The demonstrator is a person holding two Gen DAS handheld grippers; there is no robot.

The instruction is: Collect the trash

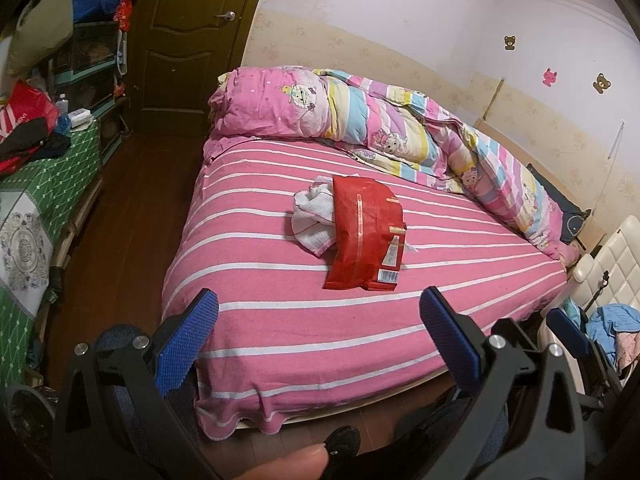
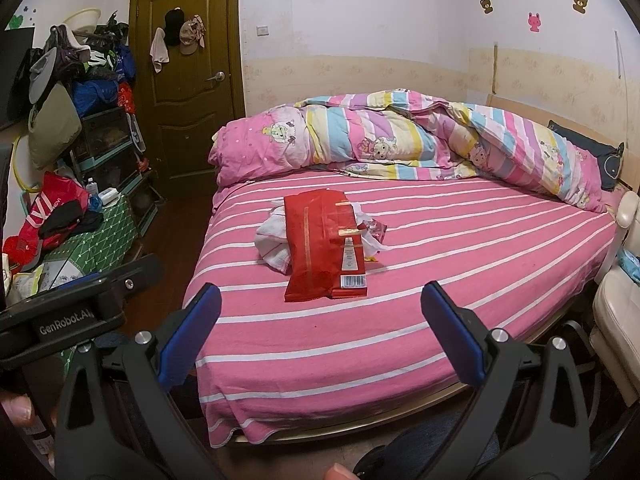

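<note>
Both grippers hovering over the foot of the bed, nothing held.

A red wrapper point(image 1: 366, 236) is lying flat near the middle of the pink striped bed point(image 1: 320, 344), overlapping a crumpled white cloth point(image 1: 310, 216) (smaller scraps are peeking out on its far side in the right wrist view). The left gripper point(image 1: 318, 344) and right gripper point(image 2: 320, 332) are each showing jaws spread wide, well short of the wrapper.
</note>
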